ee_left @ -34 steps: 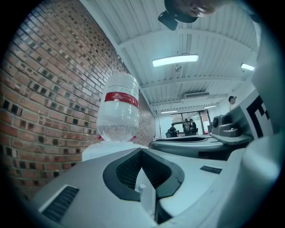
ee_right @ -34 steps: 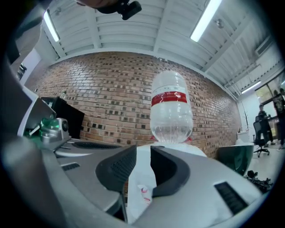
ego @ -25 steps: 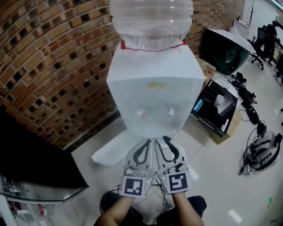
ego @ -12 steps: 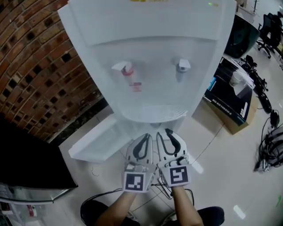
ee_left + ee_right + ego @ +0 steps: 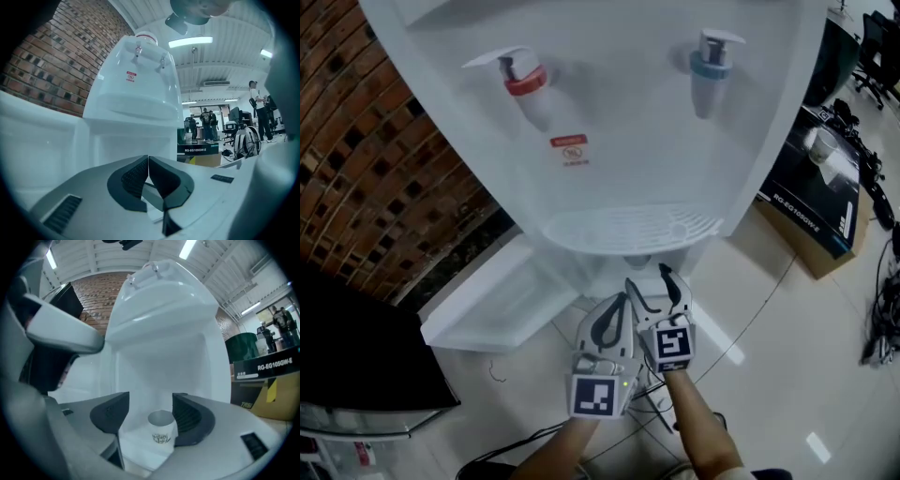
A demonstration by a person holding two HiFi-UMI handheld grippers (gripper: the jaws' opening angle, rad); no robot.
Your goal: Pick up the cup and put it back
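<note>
A small white paper cup with a dark printed mark stands upright inside the lower compartment of the white water dispenser. My right gripper points level at it. Its jaws have just been opening, and the cup shows between the dark pads without being pressed. In the head view the right gripper reaches under the drip tray, which hides the cup. My left gripper sits just left of it with its jaws together; its own view shows the left gripper with nothing in it.
A red tap and a blue tap hang above the drip tray. The compartment's white door stands open to the left. A brick wall lies left, a black carton right, cables on the floor.
Both grippers have sunk from chest height to the dispenser's lower compartment and the view has dropped with them. The right jaws have spread apart and moved ahead of the left gripper.
</note>
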